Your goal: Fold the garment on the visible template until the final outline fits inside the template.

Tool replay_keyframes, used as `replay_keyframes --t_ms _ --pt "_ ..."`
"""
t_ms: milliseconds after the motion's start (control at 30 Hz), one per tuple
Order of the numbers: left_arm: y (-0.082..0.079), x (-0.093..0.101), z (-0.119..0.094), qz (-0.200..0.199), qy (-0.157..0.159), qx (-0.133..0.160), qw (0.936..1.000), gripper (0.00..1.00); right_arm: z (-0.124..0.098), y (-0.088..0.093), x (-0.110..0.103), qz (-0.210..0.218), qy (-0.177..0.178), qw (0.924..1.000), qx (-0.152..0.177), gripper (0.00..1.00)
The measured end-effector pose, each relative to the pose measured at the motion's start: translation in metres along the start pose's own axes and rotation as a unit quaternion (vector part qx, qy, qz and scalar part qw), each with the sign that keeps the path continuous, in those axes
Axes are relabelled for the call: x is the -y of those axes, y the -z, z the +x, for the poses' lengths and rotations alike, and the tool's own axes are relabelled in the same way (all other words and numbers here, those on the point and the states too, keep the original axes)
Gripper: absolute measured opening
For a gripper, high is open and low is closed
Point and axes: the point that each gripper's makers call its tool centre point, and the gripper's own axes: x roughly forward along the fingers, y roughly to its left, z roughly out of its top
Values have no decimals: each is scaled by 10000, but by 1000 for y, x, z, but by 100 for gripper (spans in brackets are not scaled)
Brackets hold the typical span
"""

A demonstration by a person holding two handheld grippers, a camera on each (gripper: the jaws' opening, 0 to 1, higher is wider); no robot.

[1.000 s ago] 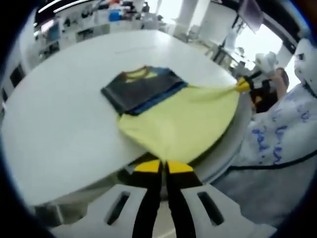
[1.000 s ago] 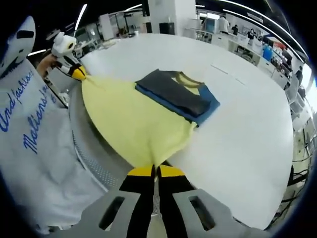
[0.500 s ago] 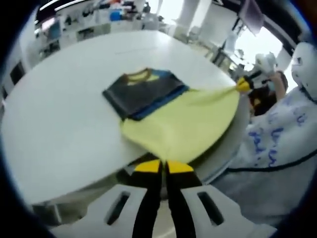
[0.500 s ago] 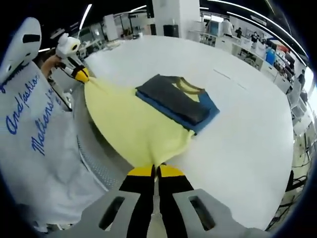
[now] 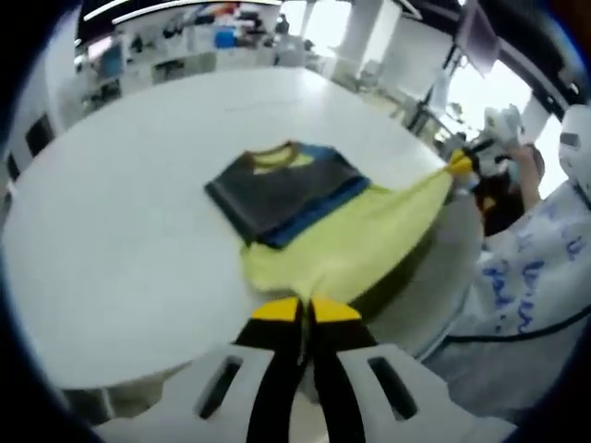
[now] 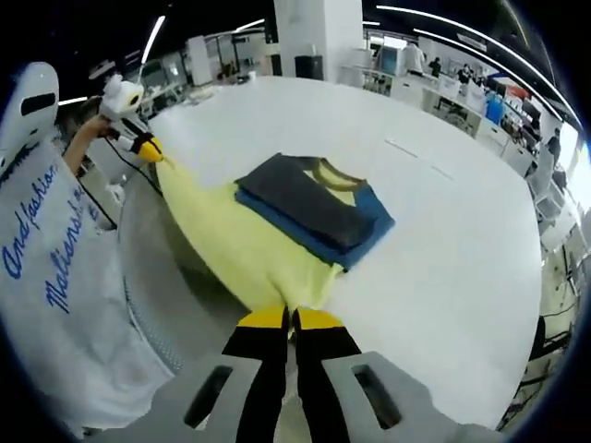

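The garment lies on a white round table [image 5: 111, 240]. Its top part, dark grey and blue sleeves [image 5: 282, 189] folded over a yellow collar, rests flat. The yellow body [image 5: 351, 240] is stretched off the table towards its near edge. My left gripper [image 5: 305, 303] is shut on one hem corner. In the same view my right gripper [image 5: 459, 163] pinches the other corner. In the right gripper view the yellow body [image 6: 240, 240] runs from my right gripper [image 6: 294, 314] to the left gripper [image 6: 148, 146], with the dark folded part [image 6: 309, 198] behind it.
A person in a white printed shirt [image 6: 46, 258] stands at the table edge [image 6: 138, 277] between the two grippers, and the shirt [image 5: 536, 277] also shows in the left gripper view. Thin marks [image 6: 411, 152] lie on the far tabletop. Desks and shelves [image 5: 185, 37] stand beyond the table.
Both grippers have carried the yellow hem up and in over the table edge, towards the dark folded part. The hanging yellow span is narrower and more bunched.
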Motion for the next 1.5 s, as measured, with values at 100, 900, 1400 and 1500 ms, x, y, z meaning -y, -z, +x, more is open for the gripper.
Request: replay_keyframes --t_ms 100,900,1400,1500 --pt "-6 -7 3 -18 -16 83 10000 0 4 -4 6 28 22 10000 55 3" --pt "-61 -58 39 169 -135 390 9990 0 38 -37 58 148 244 9992 266 2" --pt "-88 -84 59 368 -302 309 9984 0 64 -59 79 126 407 9988 232 3" --pt "-98 -92 64 497 -334 327 9977 0 68 -64 89 141 441 9986 242 3"
